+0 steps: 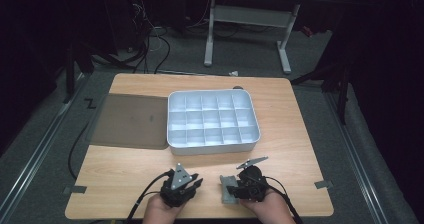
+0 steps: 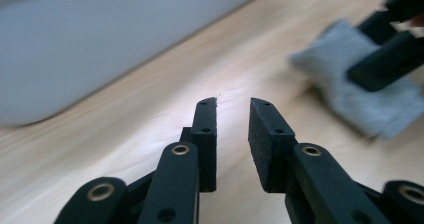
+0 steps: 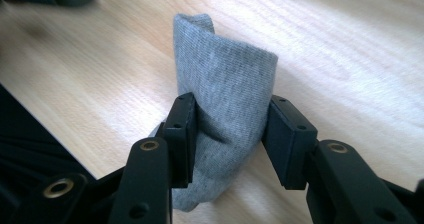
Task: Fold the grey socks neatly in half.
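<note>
Worktop [image 1: 125, 179] bears a white compartment tray [image 1: 213, 143], blurred in my left view. My right tongs [image 3: 227, 129] clamp the folded grey cloth [image 3: 225, 84] near the front edge, its lower end hidden. My left tongs [image 2: 233, 129] stand open, empty. No legible markings.

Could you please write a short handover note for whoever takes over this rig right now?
Right tool: shut on the grey cloth, a folded piece bunched between its pads, near the front edge of the table.
Left tool: open, nothing between its pads, just left of the cloth.
White divided tray: mid-table, every compartment bare; a brown mat lies to its left.
Done: cloth gripped.
Left: probably carry the cloth to the tray and place it in a compartment.
</note>
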### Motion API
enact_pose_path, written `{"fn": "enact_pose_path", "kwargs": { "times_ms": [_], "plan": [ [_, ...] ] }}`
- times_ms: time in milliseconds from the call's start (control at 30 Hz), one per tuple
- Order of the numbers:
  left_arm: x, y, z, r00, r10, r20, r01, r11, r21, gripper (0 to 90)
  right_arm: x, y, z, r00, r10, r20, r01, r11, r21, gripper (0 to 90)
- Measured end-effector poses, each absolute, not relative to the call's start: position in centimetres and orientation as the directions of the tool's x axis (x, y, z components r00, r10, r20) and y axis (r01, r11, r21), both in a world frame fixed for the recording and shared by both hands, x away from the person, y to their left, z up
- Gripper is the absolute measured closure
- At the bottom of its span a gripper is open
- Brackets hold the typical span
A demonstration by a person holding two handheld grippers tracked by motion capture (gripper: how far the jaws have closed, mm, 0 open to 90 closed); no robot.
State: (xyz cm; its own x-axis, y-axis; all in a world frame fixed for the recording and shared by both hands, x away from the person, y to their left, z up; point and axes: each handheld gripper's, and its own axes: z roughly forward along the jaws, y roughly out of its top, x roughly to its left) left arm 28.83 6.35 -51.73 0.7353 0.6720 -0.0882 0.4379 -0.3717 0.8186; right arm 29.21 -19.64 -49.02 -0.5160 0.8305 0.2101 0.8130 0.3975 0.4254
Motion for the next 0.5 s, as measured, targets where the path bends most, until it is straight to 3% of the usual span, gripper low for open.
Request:
{"fn": "enact_pose_path", "kwargs": {
  "times_ms": [267,500],
  "plan": [
    [30.2,10.8,-52.6,0.654,0.751,-0.093,0.468,-0.305,0.829,66.7,30.9,-20.2,-48.3,-0.507,0.851,0.135,0.822,0.431,0.373,59.4],
    [30.4,11.9,-52.3,0.633,0.765,-0.113,0.471,-0.265,0.842,63.8,31.6,-20.2,-47.8,-0.519,0.854,0.037,0.815,0.481,0.323,59.5]
  ]
}}
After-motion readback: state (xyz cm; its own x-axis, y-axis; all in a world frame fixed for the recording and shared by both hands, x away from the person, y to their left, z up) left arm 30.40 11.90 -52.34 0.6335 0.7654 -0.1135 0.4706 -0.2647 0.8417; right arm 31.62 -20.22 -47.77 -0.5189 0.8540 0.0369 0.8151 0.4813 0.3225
